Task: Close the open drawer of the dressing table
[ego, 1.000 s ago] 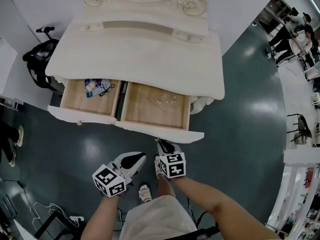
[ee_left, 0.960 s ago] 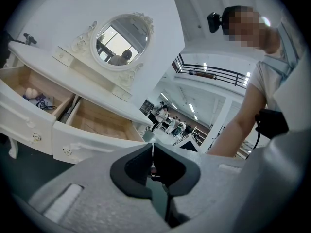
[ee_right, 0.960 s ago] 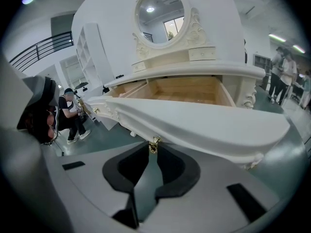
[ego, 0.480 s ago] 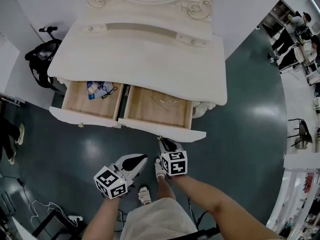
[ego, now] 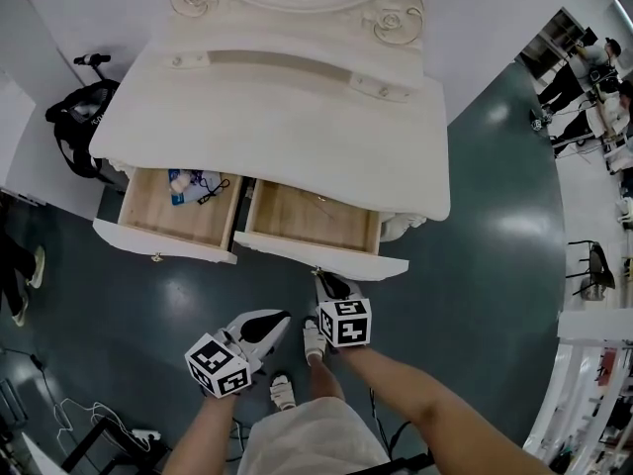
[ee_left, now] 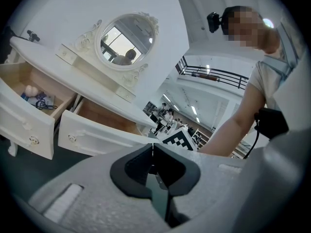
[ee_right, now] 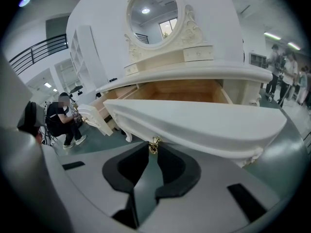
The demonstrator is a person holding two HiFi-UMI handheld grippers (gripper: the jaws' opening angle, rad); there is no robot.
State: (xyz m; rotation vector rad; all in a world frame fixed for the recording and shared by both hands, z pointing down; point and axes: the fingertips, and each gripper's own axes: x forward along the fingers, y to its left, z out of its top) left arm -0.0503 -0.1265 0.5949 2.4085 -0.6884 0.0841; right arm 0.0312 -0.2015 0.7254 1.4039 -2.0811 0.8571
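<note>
Drawer travel: the right drawer (ego: 315, 228) is sliding in since a second ago, showing less wooden floor beyond the front edge of the dressing table (ego: 297, 117), but it is still sticking out.
Step at the drawer: closing is under way and, by my reading, somewhere past halfway.
Next push: it is asking for a straight, level shove until the drawer's front is sitting flush under the table's front edge (any sideways lean is likely to jam it).
Right arm: it is reaching forward, nearly straight, with the right gripper (ego: 320, 279) pointing at the drawer's front, its jaws pinching the small gold knob (ee_right: 154, 144) at their tips.
Left arm: it is hanging back, bent, with the left gripper (ego: 282, 317) angling right, well short of the table, jaws pressed together on nothing.
Other side: the left drawer (ego: 173, 221) is also standing open at the front left corner, carrying some clutter (ego: 193, 183).
</note>
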